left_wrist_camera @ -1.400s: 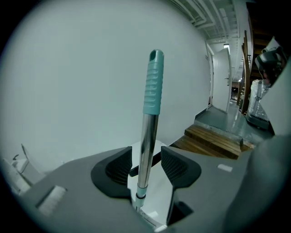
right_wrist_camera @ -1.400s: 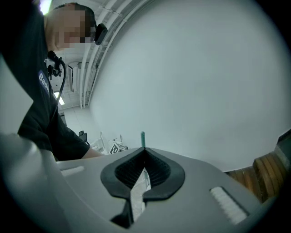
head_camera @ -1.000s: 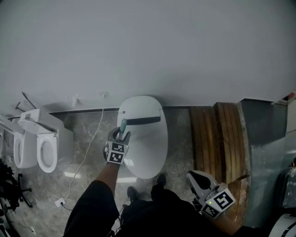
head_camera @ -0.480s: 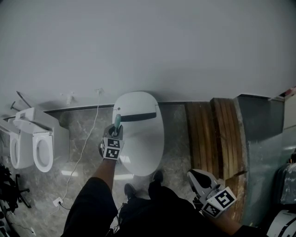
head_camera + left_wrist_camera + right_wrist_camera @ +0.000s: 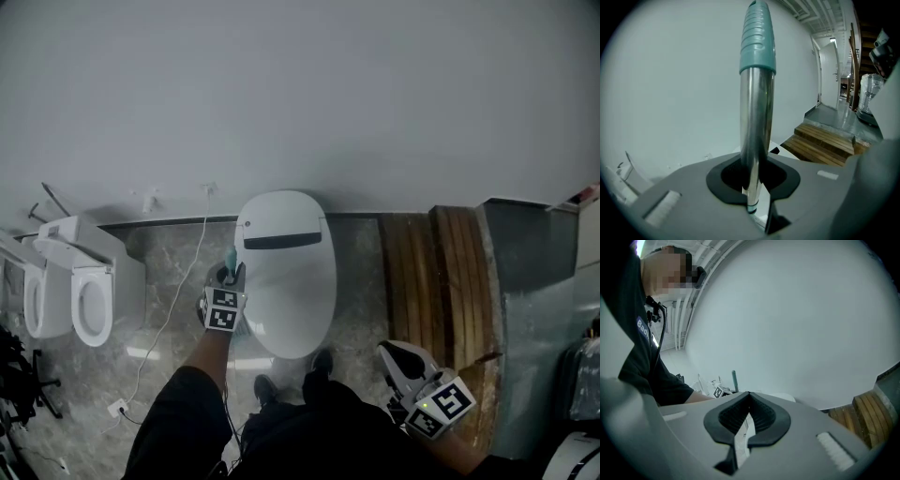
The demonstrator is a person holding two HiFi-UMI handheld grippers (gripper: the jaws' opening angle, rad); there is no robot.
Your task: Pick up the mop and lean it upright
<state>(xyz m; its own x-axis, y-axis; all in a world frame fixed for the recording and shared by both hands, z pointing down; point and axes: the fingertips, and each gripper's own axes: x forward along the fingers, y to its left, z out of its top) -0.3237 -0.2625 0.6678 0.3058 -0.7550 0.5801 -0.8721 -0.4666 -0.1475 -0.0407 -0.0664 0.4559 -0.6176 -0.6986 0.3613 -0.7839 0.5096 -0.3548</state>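
Observation:
The mop's handle (image 5: 757, 117) is a shiny metal tube with a ribbed teal grip (image 5: 758, 37) at its top, and it stands nearly upright. My left gripper (image 5: 757, 180) is shut on the tube just below the teal grip. In the head view the left gripper (image 5: 228, 281) sits beside the left edge of a white toilet lid (image 5: 286, 272), with the teal tip (image 5: 231, 258) poking out above it. The mop head is hidden. My right gripper (image 5: 398, 361) hangs low at the right, shut and empty (image 5: 747, 420). The right gripper view catches the teal handle (image 5: 734, 379) far off.
A plain white wall fills the upper part of the view. Two more toilets (image 5: 89, 300) stand at the left, with a white cable (image 5: 183, 300) trailing over the marble floor. Wooden steps (image 5: 441, 281) rise at the right beside a grey ledge (image 5: 534, 272).
My left gripper and the mop handle have drifted slightly left and lower, off the toilet lid's edge. The right gripper has stayed where it was.

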